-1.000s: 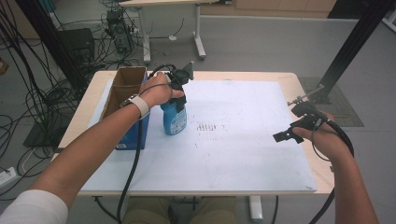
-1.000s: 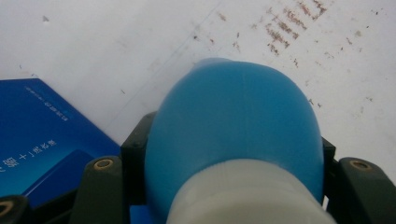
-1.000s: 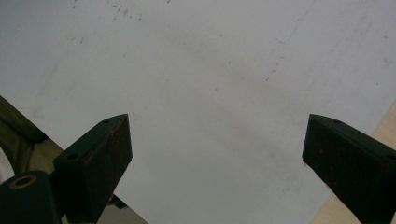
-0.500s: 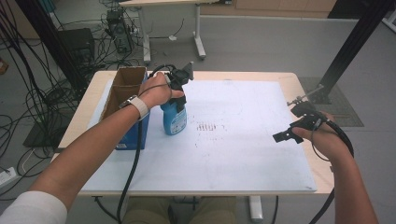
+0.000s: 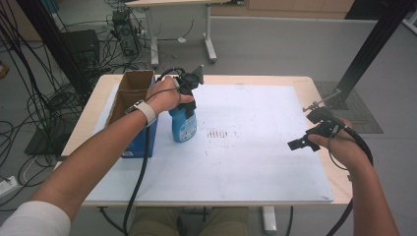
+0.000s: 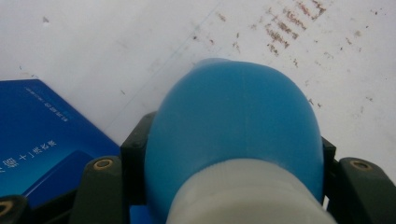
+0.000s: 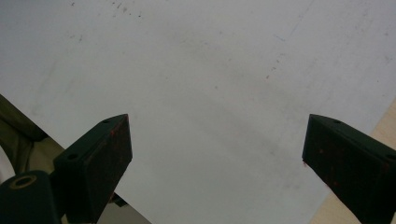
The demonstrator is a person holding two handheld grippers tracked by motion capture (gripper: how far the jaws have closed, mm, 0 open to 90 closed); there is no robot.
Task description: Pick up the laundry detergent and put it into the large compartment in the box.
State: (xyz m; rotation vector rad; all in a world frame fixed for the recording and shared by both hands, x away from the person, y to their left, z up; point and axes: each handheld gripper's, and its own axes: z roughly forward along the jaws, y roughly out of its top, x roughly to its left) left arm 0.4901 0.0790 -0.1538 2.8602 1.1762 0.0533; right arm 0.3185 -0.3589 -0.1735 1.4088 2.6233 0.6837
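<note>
At the left of the high view, on the white sheet (image 5: 255, 162) that covers the table (image 5: 324, 83), the bottle (image 5: 184, 125) stands upright just beside the box (image 5: 129, 98), whose blue side faces the person. The left gripper (image 5: 189, 93) comes down on the bottle from above, its jaws closed on the neck below the white cap. To do the lift well, the person should probably raise the bottle straight up, keeping it vertical and the squeeze steady, since a grip this high lets the heavy body swing, and the box wall is close enough to catch it. The right gripper (image 5: 307, 140) hovers at the right of that view, well apart from the bottle, jaws spread wide and holding nothing; it seems best kept there.

The left gripper view looks down over the bottle's (image 6: 236, 130) rounded blue shoulder and shows both jaws pressed against its sides, contact which the hand (image 5: 164, 96) hides from above. Its lower left corner shows the box's (image 6: 42, 135) printed blue face. The right gripper view confirms the gap between its jaws, with bare sheet (image 7: 210, 84) beneath.
</note>
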